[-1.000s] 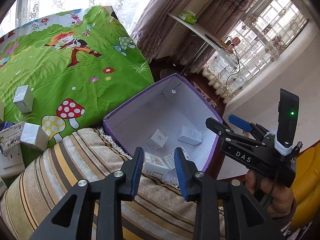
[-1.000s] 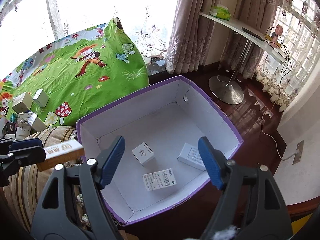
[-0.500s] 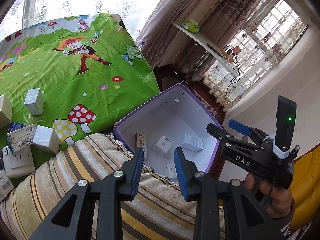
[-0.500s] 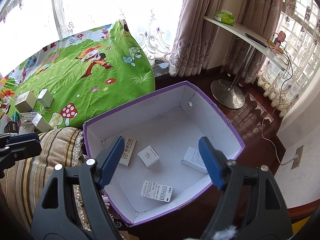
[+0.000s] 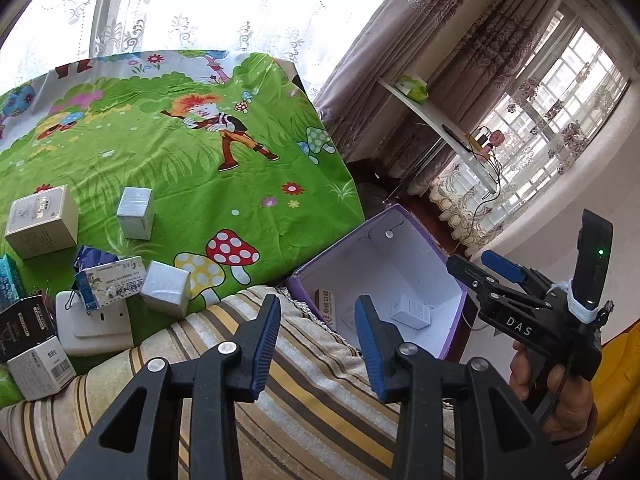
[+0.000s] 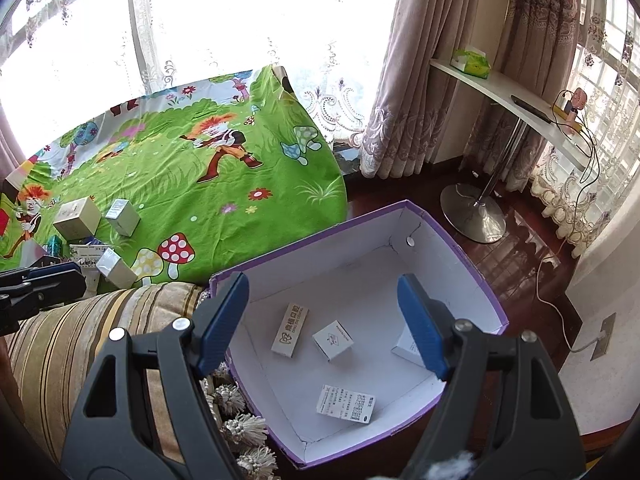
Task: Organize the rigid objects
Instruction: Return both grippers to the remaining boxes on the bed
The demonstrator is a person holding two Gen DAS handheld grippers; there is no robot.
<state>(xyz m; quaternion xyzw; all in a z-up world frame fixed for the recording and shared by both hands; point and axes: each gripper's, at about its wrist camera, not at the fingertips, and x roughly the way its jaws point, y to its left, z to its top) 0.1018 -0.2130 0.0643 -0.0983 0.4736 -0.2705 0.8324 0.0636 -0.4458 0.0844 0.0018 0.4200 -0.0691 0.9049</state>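
Slim tan carton (image 6: pixel 291 329) lies flat in the purple box (image 6: pixel 460 248), released; left tool (image 5: pixel 318 346) empty, jaws just widening; right tool (image 6: pixel 322 322) wide, empty.

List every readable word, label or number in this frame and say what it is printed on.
"DAS": on the right claw's black body.
"DING ZHI DENTAL", under Chinese characters: on the long box in the purple bin.
Label on the flat box: too small.
Barcode box and the blue-white box on the green cloth: blurred.
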